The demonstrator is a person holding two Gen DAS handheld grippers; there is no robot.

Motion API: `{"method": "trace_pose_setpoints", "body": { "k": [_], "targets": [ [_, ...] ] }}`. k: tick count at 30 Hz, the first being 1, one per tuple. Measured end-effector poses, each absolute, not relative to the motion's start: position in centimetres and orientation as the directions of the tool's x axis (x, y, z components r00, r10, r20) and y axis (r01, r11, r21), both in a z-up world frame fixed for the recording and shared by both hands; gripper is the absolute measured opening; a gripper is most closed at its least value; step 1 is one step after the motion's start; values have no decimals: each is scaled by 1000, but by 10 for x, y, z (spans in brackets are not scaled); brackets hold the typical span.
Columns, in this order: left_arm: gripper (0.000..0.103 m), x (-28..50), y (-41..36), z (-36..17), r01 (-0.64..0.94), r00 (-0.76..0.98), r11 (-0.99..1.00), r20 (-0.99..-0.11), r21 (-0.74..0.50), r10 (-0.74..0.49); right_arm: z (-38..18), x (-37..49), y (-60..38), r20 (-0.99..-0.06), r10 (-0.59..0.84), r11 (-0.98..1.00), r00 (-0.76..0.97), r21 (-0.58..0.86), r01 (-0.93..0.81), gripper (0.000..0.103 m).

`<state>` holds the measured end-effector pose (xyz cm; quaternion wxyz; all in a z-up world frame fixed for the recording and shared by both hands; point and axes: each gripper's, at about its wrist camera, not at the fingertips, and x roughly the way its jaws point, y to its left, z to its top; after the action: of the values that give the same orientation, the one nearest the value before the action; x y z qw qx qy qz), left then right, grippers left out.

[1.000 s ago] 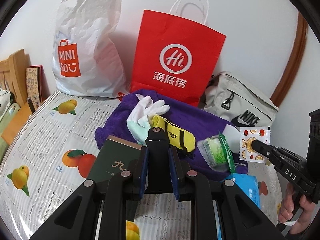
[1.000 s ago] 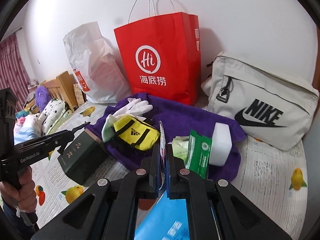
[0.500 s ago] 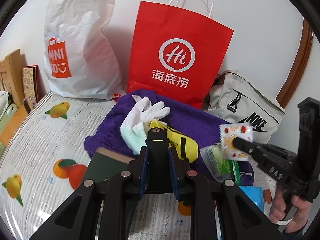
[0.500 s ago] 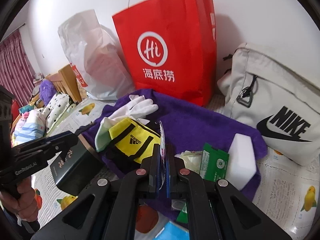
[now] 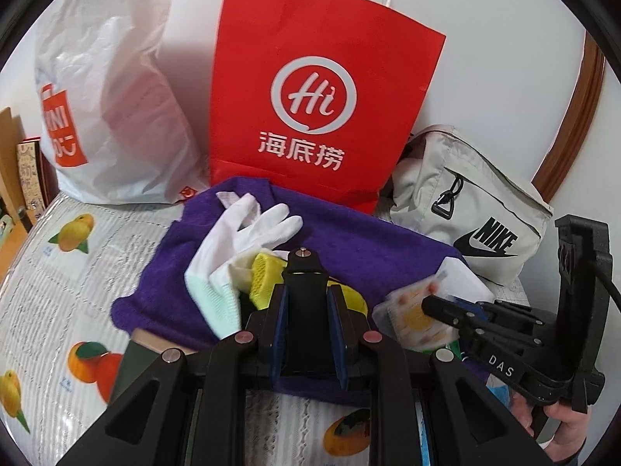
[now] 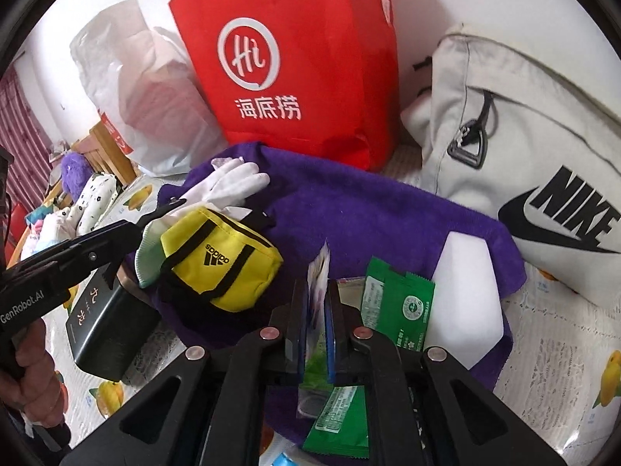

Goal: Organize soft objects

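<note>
The right gripper [image 6: 313, 303] carried the fruit-print packet [image 5: 413, 312] left from beside the grey bag and lowered it over the near edge of the purple towel [image 6: 368, 213], its jaws opening around it. The left gripper [image 5: 306, 299] closed in on the yellow pouch [image 6: 221, 260].

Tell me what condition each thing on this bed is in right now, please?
Red paper bag: upright against the wall.
Purple towel: spread flat.
White glove: lying limp on the towel.
Yellow pouch: closed, resting on the towel.
Small packet: between the right gripper's opening jaws.
Left gripper: shut, empty.
</note>
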<state>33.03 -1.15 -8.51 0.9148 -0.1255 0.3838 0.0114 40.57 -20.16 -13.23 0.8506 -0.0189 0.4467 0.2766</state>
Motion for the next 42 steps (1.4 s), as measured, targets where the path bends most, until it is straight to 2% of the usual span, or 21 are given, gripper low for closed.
{"method": "trace_pose_setpoints", "body": {
  "k": [2, 4, 33, 36, 40, 42],
  "targets": [
    [20, 334, -15, -86, -112, 706, 966, -703, -231, -86, -130, 406, -205, -766, 450, 850, 459, 209, -484, 24],
    [20, 337, -18, -89, -110, 704, 964, -703, -240, -95, -125, 404, -210, -757, 450, 854, 474, 210, -476, 39],
    [21, 381, -50, -120, -86, 614, 967, -777, -241, -139, -92, 390, -231, -730, 408, 870, 547, 130, -476, 42],
    [28, 379, -50, -117, -92, 612, 968, -780, -235, -132, -87, 385, -230, -736, 396, 870, 548, 111, -480, 46],
    [30, 368, -51, -109, -81, 616, 970, -777, -230, -133, -78, 371, -230, -734, 382, 874, 562, 89, -477, 47],
    [39, 363, -52, -105, -78, 612, 970, -779, -231, -137, -73, 363, -231, -734, 366, 883, 573, 79, -463, 50]
  ]
}}
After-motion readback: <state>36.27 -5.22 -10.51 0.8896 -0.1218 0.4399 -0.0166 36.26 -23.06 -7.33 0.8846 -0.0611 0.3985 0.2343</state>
